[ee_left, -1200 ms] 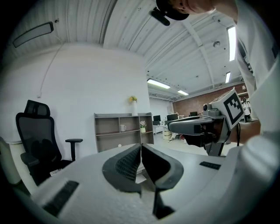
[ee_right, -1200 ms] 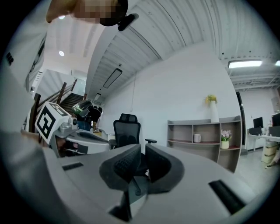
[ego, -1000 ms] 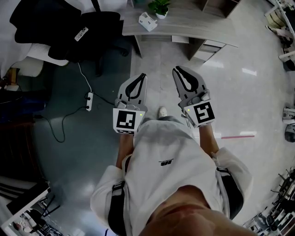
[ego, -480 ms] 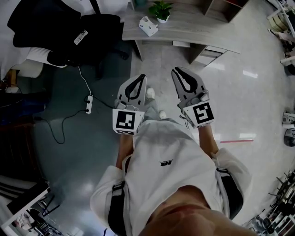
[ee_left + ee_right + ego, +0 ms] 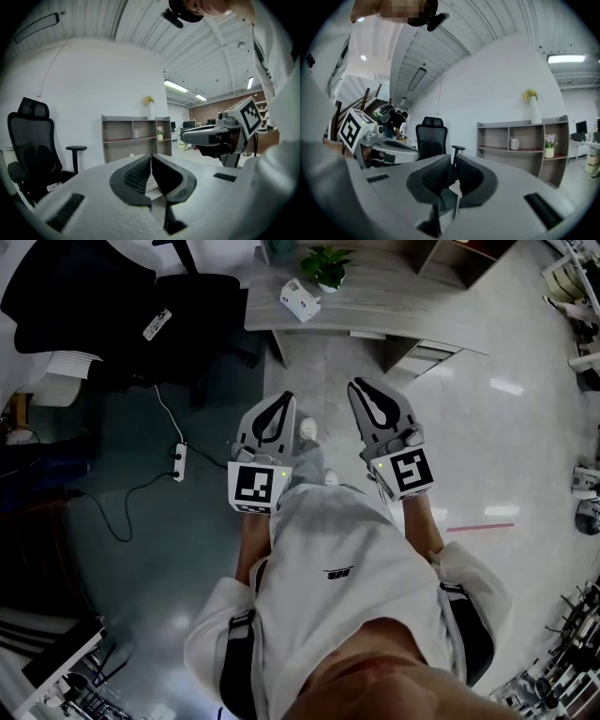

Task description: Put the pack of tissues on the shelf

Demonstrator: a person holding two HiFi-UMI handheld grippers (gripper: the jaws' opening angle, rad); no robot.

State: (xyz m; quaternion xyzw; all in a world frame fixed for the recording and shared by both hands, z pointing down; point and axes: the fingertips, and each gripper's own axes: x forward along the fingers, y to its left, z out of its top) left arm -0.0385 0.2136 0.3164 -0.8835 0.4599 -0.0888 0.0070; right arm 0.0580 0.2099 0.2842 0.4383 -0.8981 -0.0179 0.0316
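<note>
On counter (image 5: 403, 298): tissues (image 5: 300, 300), small white pack, lying near the front edge, just beside potted plant (image 5: 326, 261).
Left tool (image 5: 151, 157): jaws together, tips touching, nothing btwn. Held at waist height in front of the person, pointing fwd.
Right tool (image 5: 453, 159): jaws all but together, hairline slit only, nothing in it. Side by side w/ left tool, near but not touching.
Tools vs tissues: well apart; pack sits out ahead of both tips, a bit left.
Shelf (image 5: 136, 140): dead ahead in left gripper view, against white wall; off to the right in right gripper view. Open compartments, grey wood.
On shelf: mug (image 5: 136, 134) in a middle compartment, small flower pot (image 5: 160, 133) in the compartment to its right, vase (image 5: 150, 110) w/ yellow flowers on the top board.
Chair (image 5: 141, 306): black office type, left of counter in head view.
Floor (image 5: 487, 427): pale and glossy on the right. Power strip (image 5: 178, 463) w/ cable lies off to the person's left. One shoe (image 5: 307, 430) shows btwn the two tools.
</note>
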